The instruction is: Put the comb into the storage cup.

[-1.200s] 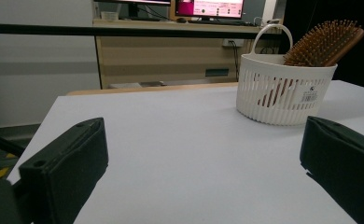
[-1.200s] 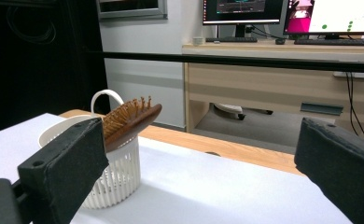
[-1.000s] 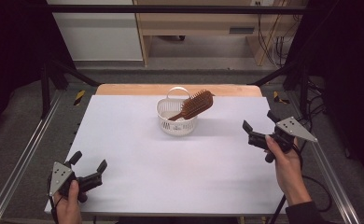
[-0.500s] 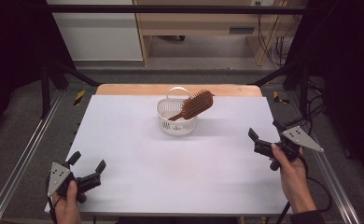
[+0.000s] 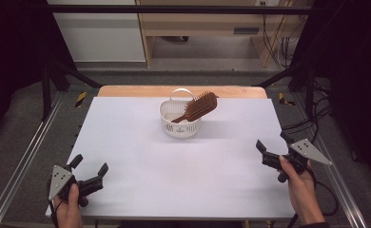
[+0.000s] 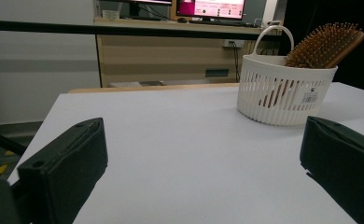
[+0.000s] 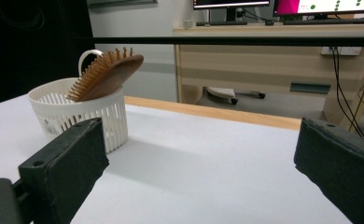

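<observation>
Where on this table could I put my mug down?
Nearly anywhere: the white table is bare between the left gripper and right gripper. The only crowded spot is far-centre, where the basket holds a hairbrush.

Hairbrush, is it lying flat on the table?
No, the hairbrush stands tilted in the white basket, its head leaning over the rim.

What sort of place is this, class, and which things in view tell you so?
Probably a lab or office workroom set up for recording: a white table inside a metal frame, lit computer monitors on a wooden desk, loose cables.
</observation>
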